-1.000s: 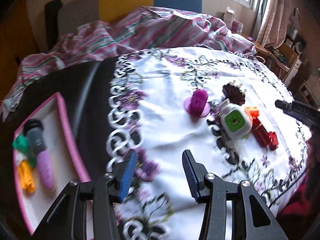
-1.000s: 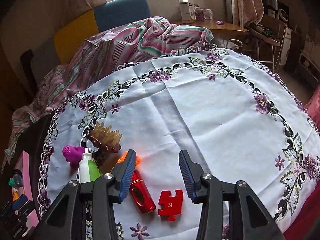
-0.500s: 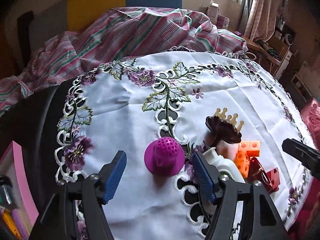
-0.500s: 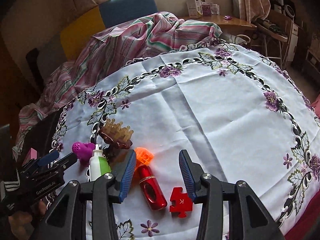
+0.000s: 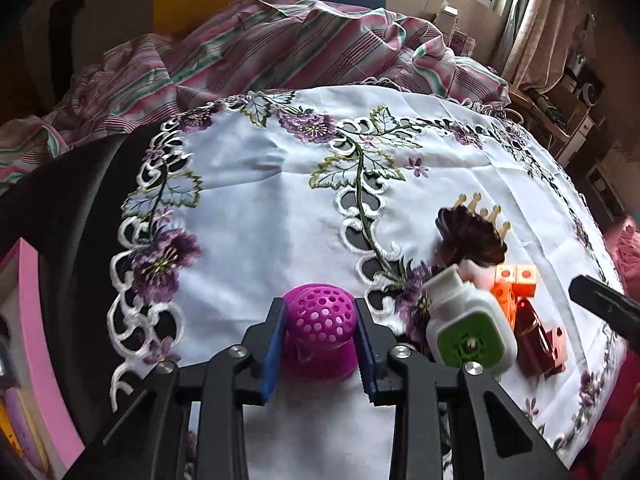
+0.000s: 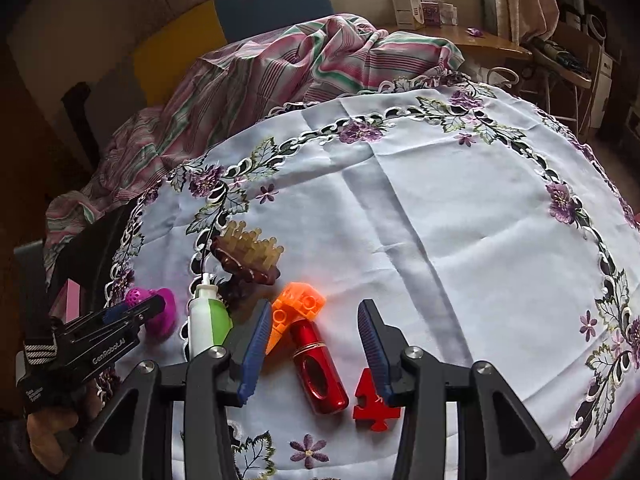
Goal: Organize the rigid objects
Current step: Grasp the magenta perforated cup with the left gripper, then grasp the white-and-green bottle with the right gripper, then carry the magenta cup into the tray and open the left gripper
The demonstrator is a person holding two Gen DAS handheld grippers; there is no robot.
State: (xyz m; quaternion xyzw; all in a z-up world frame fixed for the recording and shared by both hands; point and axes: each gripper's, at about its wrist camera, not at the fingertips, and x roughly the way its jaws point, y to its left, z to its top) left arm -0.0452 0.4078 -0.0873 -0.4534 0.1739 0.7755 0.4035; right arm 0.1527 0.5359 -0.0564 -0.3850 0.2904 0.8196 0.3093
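My left gripper (image 5: 320,344) is shut on a magenta perforated cap-shaped toy (image 5: 322,316) that rests on the white embroidered tablecloth (image 5: 256,232); it also shows in the right wrist view (image 6: 158,312). Just right of it lie a white-and-green bottle (image 5: 468,332), a brown hair claw (image 5: 472,236), an orange block (image 5: 516,280), a red cylinder (image 5: 532,332) and a red puzzle piece (image 6: 374,400). My right gripper (image 6: 312,344) is open and hovers over the red cylinder (image 6: 318,364).
A pink tray (image 5: 28,320) holding small items sits at the far left on the dark table part. A striped cloth (image 5: 280,44) is bunched behind the table. Chairs, a desk and shelves stand beyond.
My left gripper moved from the pink tray side to the magenta toy and closed on it. My right gripper shifted slightly over the red cylinder and stays open.
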